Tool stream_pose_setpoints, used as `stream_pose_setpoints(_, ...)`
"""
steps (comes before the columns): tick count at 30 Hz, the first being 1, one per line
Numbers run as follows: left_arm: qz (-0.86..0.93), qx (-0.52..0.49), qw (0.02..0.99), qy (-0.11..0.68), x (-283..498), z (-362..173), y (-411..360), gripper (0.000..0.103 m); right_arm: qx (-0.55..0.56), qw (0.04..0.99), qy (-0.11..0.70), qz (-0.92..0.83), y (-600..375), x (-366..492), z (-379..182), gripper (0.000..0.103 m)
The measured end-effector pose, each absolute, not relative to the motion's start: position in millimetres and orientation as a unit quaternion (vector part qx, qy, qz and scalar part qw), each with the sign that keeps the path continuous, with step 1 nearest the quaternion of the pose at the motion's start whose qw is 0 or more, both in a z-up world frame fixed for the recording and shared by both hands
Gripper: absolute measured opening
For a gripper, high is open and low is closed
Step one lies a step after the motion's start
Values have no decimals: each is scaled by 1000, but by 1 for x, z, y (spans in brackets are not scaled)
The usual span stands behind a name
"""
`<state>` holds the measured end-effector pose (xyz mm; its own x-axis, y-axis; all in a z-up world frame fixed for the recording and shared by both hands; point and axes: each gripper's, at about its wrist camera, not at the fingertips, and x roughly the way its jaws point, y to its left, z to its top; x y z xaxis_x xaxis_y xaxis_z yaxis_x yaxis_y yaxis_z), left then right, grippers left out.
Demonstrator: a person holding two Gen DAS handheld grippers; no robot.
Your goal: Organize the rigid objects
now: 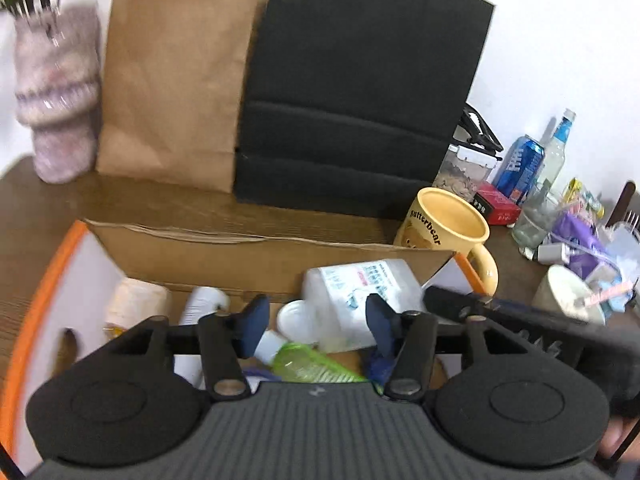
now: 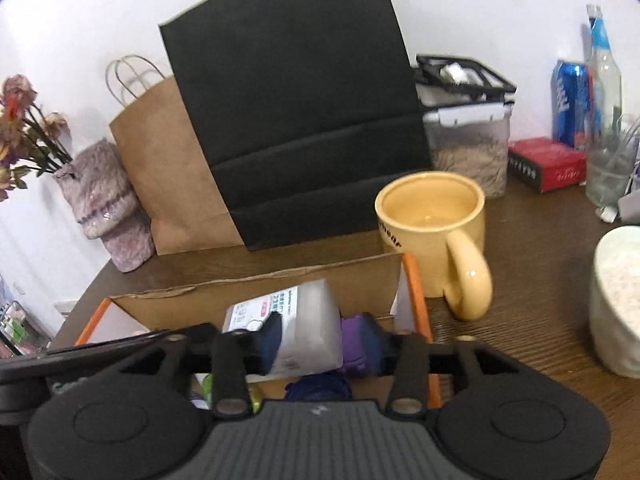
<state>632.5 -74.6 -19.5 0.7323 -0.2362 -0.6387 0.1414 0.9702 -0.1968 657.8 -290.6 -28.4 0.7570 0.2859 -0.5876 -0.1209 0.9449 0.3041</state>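
Observation:
An orange-rimmed box (image 1: 44, 276) with a cardboard liner holds a translucent plastic jug with a printed label (image 1: 360, 292), a white tube (image 1: 202, 304), a paper cup (image 1: 136, 300), a white cap (image 1: 294, 318) and a green plastic piece (image 1: 308, 364). My left gripper (image 1: 318, 322) is open above these things, holding nothing. My right gripper (image 2: 320, 346) has its pads on either side of the jug (image 2: 304, 328) and a purple object (image 2: 354, 334) inside the box (image 2: 416, 292). A yellow "Butterbear" mug (image 2: 432, 224) stands on the table just right of the box; it also shows in the left wrist view (image 1: 444, 224).
Behind the box stand a black paper bag (image 2: 296, 120), a brown paper bag (image 2: 168, 176) and a fuzzy vase with dried flowers (image 2: 104, 204). At the right are a lidded container (image 2: 468, 132), a red box (image 2: 548, 164), a blue can (image 2: 570, 104), a bottle (image 2: 604, 64) and a white cup (image 2: 616, 300).

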Motion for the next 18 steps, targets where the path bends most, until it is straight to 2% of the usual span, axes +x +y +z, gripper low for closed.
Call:
stream_pose_setpoints(2,-97,-52,932,346,615,-9,-69,68,110,932,325,113,-291,642,-15,47)
stream_pose_setpoints(3,-95,-45,935,339,606,-3,-65,81,100,934,323,117,-290,635,-10,52)
stream_pose_setpoints(4,-87,-34,941,326,591,2,-59,88,90,935,321,122,-290,626,-4,56)
stream_pose_setpoints(6,-69,-11,951,302,565,9,-54,89,72,940,306,135,-293,603,7,78)
stream_pose_setpoints(8,-59,12,957,284,538,16,-46,95,50,945,294,135,-295,579,15,85)
stream_pose_setpoints(18,-54,17,965,256,426,37,-14,101,7,952,277,130,-297,483,32,88)
